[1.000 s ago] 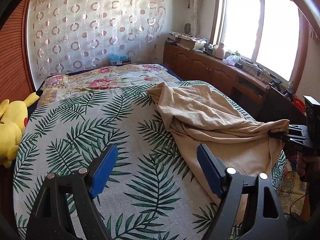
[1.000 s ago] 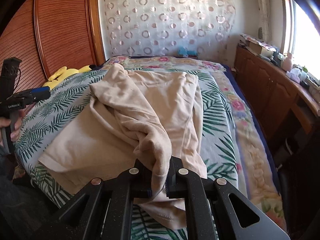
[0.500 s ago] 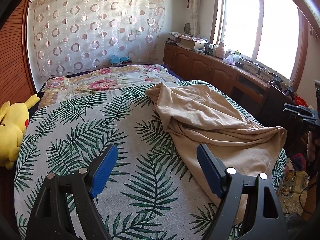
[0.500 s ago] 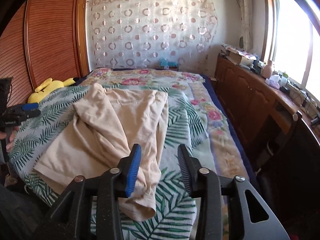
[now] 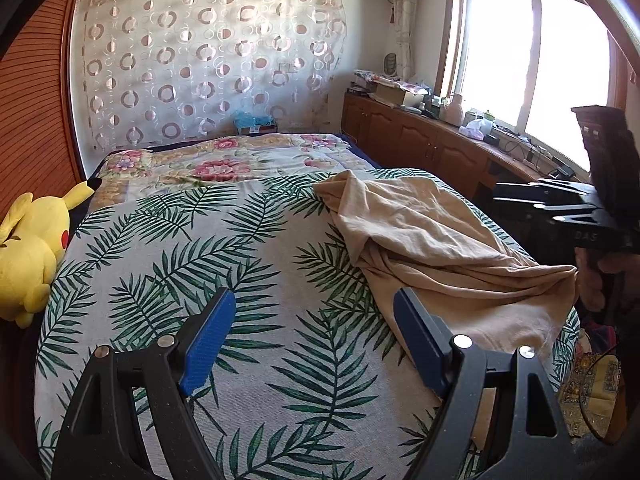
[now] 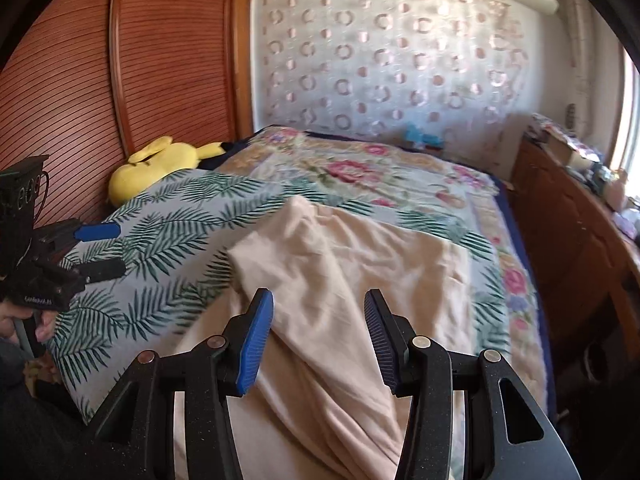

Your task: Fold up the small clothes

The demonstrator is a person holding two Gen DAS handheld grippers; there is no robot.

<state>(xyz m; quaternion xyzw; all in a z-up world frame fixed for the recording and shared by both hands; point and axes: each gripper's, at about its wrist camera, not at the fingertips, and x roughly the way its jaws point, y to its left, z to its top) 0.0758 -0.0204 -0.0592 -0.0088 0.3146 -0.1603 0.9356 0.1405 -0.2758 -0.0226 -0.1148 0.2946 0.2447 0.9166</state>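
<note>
Both the left gripper (image 5: 312,344) and right gripper (image 6: 318,338) are held wide apart and empty; the limp, light beige garment (image 6: 340,280), judged easily bunched, is best pinched at a hem corner.

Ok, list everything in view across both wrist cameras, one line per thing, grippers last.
garment: one, beige, rumpled on the right side of the bed, one edge hanging over the near end
bedspread: one, white with green palm leaves, over the near part of the bed
floral quilt: one, cream with pink flowers, far part of the bed
plush toy: one, yellow, left edge of the bed by the wooden panel
curtain: one, sheer with ring pattern, far wall
cabinets: a row, brown wood, under the window, top cluttered
left gripper: one, black with blue pads, open above the bedspread
right gripper: one, black with blue pads, open above the garment
</note>
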